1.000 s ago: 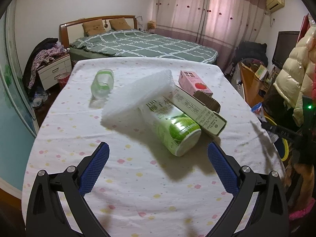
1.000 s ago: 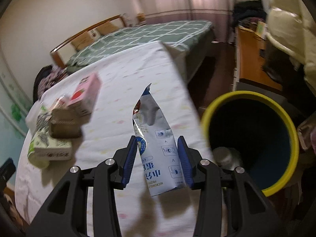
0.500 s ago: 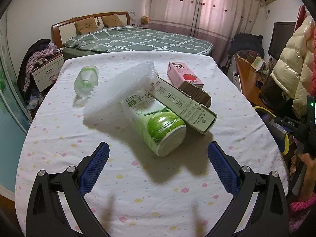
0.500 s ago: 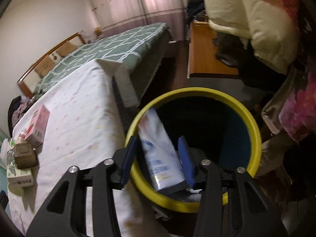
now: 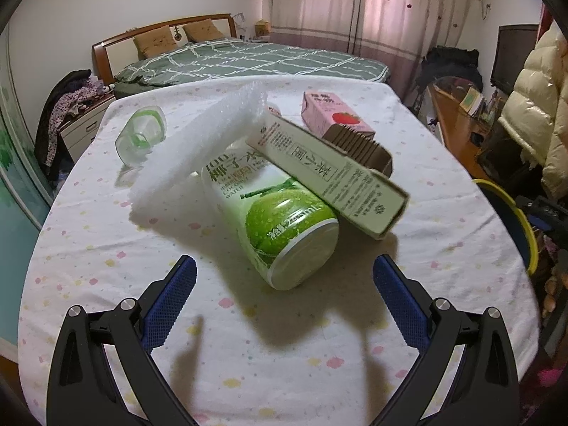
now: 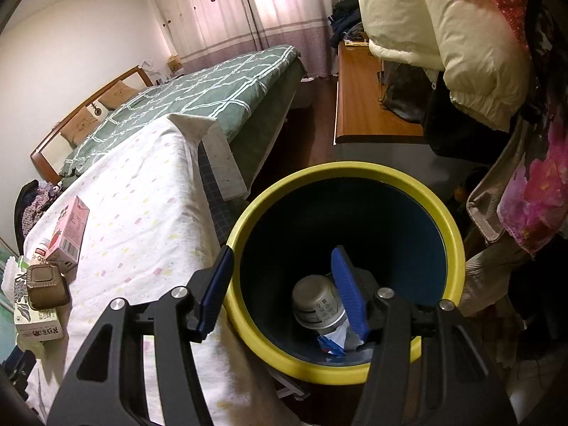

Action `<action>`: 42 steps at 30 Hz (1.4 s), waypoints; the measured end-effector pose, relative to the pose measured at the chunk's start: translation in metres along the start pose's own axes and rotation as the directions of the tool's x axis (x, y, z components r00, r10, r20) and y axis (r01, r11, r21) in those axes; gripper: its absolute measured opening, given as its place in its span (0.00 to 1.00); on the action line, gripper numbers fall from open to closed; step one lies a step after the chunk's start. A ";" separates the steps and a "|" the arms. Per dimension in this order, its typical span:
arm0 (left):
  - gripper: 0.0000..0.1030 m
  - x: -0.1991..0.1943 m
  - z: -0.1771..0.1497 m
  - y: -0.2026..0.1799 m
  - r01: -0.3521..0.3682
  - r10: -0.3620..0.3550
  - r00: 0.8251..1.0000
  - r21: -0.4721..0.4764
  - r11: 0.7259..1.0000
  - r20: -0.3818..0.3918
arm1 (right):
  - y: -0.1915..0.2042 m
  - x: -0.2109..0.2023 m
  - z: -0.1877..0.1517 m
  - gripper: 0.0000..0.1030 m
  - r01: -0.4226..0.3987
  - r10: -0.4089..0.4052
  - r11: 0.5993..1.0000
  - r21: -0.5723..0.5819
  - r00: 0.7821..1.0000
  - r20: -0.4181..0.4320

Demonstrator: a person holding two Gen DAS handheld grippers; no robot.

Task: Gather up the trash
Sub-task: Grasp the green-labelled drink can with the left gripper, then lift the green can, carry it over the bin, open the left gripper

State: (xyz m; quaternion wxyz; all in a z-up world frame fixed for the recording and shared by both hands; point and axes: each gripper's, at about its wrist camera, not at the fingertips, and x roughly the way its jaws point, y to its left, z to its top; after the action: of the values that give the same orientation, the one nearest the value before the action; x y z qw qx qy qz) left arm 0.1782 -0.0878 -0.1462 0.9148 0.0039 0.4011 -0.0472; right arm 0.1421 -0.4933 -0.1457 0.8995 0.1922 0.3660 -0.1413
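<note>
Right wrist view: the right gripper [image 6: 282, 277] is hanging over the yellow-rimmed bin [image 6: 458, 248] beside the table [image 6: 149, 191], its jaws having just been opening, nothing between them now. The torn packet [image 6: 335, 340] is lying at the bottom of the bin w/ a small white cup [image 6: 316, 307], just below the blue pad on the right of the frame. The drop looks done; the sensible finish, judging from here, is lifting straight up & clear of the rim before swinging back to the table, so the pads aren't catching the rim.

Left wrist view: the left gripper [image 5: 282, 284] is hovering w/ jaws wide apart, empty, just short of the pile. The green can [image 5: 280, 223] is lying on its side directly ahead, its base end nearest & centred between the pads. A long carton [image 5: 326, 174] is leaning across it, white foam wrap [image 5: 198, 149] is draped over its far end. A pink carton [image 5: 330, 117] & a clear bottle [image 5: 142, 135] are lying farther back. Taking the can likely means the carton sliding off, so a slow, square approach is advisable.
</note>
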 end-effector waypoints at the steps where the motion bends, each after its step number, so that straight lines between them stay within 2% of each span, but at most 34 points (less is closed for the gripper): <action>1: 0.95 0.003 0.001 0.000 -0.006 0.006 1.000 -0.004 1.000 0.000 | 0.000 0.000 0.000 0.53 -0.002 0.002 1.000 0.000 1.000 -0.002; 5: 0.95 0.014 0.005 0.000 -0.048 0.048 0.999 -0.016 0.999 0.006 | 0.001 0.000 0.000 0.53 -0.009 0.009 1.000 0.000 1.000 -0.003; 12: 0.94 0.018 0.015 0.000 -0.072 0.073 0.997 -0.020 0.997 0.039 | 0.004 0.001 0.000 0.53 -0.018 0.018 1.000 -0.006 1.000 -0.005; 19: 0.67 0.027 0.018 0.005 -0.047 0.047 0.999 -0.047 0.998 -0.001 | 0.007 0.001 0.001 0.53 -0.021 0.021 1.000 -0.013 1.000 -0.003; 23: 0.62 0.021 0.016 0.007 -0.062 0.062 0.998 -0.029 0.998 0.015 | 0.007 0.001 0.000 0.53 -0.021 0.021 1.000 -0.014 1.000 -0.003; 34: 0.54 -0.063 0.004 0.024 -0.040 0.035 0.993 0.043 0.998 0.113 | 0.017 0.002 -0.002 0.53 -0.034 0.034 0.999 -0.031 0.999 -0.006; 42: 0.53 -0.107 0.015 0.029 -0.019 0.010 0.983 0.051 0.999 0.183 | 0.021 0.002 -0.004 0.53 -0.044 0.044 0.998 -0.038 0.999 -0.010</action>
State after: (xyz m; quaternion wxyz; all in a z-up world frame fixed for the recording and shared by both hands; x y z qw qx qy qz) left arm 0.1196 -0.0505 -0.0583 0.9476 0.0266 0.3141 -0.0514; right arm 0.1489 -0.4733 -0.1447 0.9043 0.1836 0.3682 -0.1136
